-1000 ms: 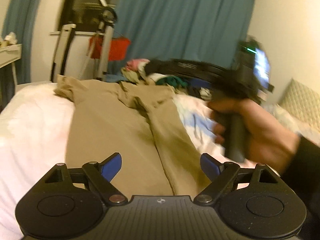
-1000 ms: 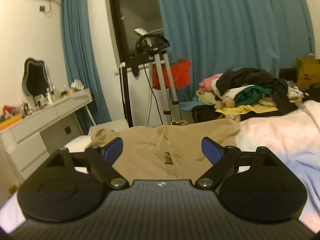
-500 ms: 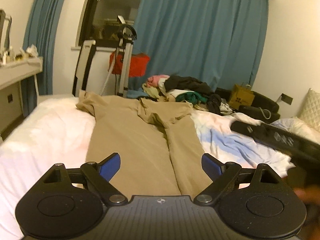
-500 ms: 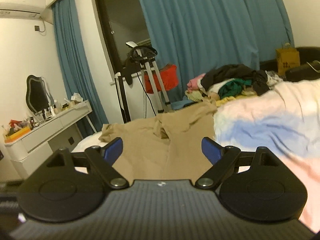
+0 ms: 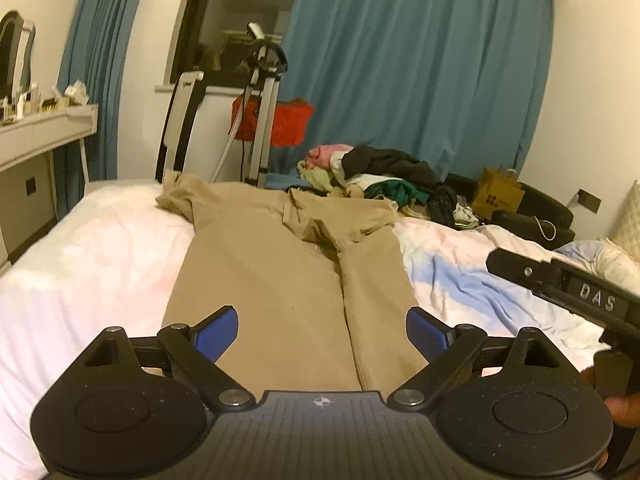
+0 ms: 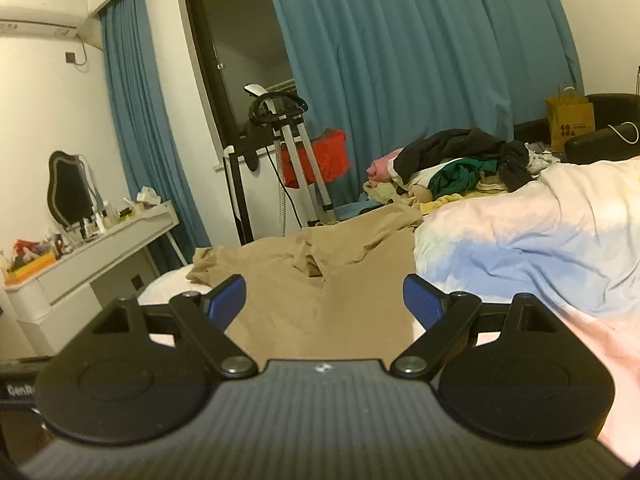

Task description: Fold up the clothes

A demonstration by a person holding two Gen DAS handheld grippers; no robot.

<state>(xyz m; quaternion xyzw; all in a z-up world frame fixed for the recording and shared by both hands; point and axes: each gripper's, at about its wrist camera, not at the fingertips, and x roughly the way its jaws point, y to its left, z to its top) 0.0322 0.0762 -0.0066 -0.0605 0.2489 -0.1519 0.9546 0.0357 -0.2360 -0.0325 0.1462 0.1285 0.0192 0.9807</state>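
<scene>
Tan trousers (image 5: pixel 288 280) lie flat on the bed (image 5: pixel 80 264) ahead of the left gripper (image 5: pixel 322 332) and right gripper (image 6: pixel 324 300), both with jaws apart and empty; a one-layer pinch could bunch the fold

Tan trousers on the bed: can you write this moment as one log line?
stage: pre-grasp | tan trousers: spread flat on bed | left gripper: open, empty | right gripper: open, empty
</scene>
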